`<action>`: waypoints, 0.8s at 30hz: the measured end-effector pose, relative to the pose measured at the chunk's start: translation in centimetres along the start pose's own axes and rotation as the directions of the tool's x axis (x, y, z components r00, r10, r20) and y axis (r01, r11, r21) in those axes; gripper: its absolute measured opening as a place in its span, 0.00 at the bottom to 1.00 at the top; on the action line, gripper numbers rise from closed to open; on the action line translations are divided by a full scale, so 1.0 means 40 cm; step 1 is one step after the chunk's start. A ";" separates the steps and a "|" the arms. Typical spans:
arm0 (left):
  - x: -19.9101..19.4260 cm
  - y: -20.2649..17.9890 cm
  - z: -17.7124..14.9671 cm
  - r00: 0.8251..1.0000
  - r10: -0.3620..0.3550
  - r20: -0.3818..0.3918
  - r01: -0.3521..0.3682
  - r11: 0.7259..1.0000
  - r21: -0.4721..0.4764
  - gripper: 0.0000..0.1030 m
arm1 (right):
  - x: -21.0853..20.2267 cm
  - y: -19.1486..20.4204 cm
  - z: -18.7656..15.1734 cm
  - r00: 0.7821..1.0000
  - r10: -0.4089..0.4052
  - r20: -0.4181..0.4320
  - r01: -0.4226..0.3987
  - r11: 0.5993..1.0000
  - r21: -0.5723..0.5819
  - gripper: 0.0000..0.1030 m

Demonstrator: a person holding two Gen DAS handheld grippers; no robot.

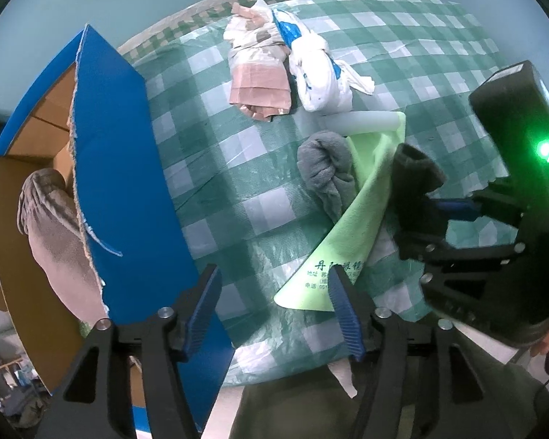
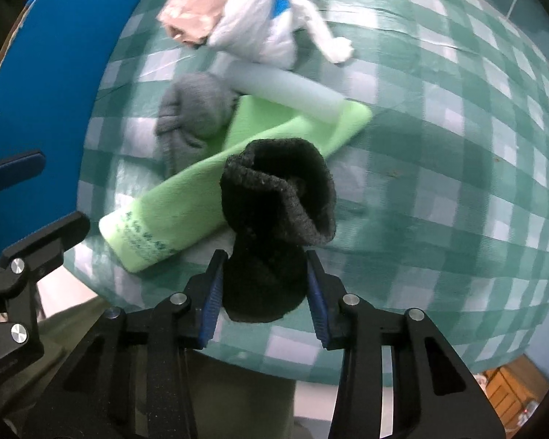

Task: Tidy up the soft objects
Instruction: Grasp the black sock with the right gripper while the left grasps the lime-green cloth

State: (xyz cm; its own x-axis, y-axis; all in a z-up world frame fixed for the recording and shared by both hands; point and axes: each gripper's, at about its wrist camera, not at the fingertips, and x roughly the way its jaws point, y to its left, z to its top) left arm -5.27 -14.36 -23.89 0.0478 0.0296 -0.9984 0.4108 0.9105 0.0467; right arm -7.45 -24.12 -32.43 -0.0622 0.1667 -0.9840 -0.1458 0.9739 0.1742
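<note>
My right gripper (image 2: 263, 285) points down, pinching the black sock (image 2: 274, 219) above the green cloth (image 2: 186, 201). My left gripper (image 1: 274, 311) hangs wide, empty; only its view shows the box (image 1: 14, 219).

The right gripper (image 2: 263, 283) is pointing down over the table, its blue-padded jaws pressing on both sides of a dark sock (image 2: 274, 226); the sock's open cuff is sticking out past the fingertips; in the left wrist view this same gripper (image 1: 435, 212) is showing at the right edge, black-bodied, with a green light glowing on its housing. The left gripper (image 1: 274, 311) is also pointing down; its jaws are standing wide apart with nothing between the pads; its fingers (image 1: 205, 303) are hanging just beside the right gripper, not touching it.
</note>
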 end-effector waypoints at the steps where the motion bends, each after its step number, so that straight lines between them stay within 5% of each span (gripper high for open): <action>1: 0.002 -0.004 0.001 1.000 0.005 -0.001 -0.005 1.000 0.001 0.63 | -0.003 -0.009 -0.002 1.000 -0.002 0.004 0.002 1.000 0.006 0.39; 19: 0.086 -0.014 0.017 0.992 -0.113 -0.047 0.108 0.989 -0.096 0.63 | -0.024 -0.178 -0.047 0.999 -0.038 0.033 0.037 0.998 0.043 0.41; 24: 0.098 -0.034 0.007 0.992 -0.113 -0.058 0.107 0.989 -0.101 0.65 | -0.018 -0.237 -0.033 0.998 -0.033 0.045 0.032 0.999 0.028 0.60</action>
State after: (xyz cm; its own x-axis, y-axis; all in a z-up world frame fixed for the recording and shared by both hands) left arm -5.39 -15.60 -27.88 -0.0515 -0.0494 -0.9974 0.3197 0.9454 -0.0634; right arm -7.33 -33.67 -33.32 -0.0133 0.1409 -0.9899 -0.1196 0.9827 0.1414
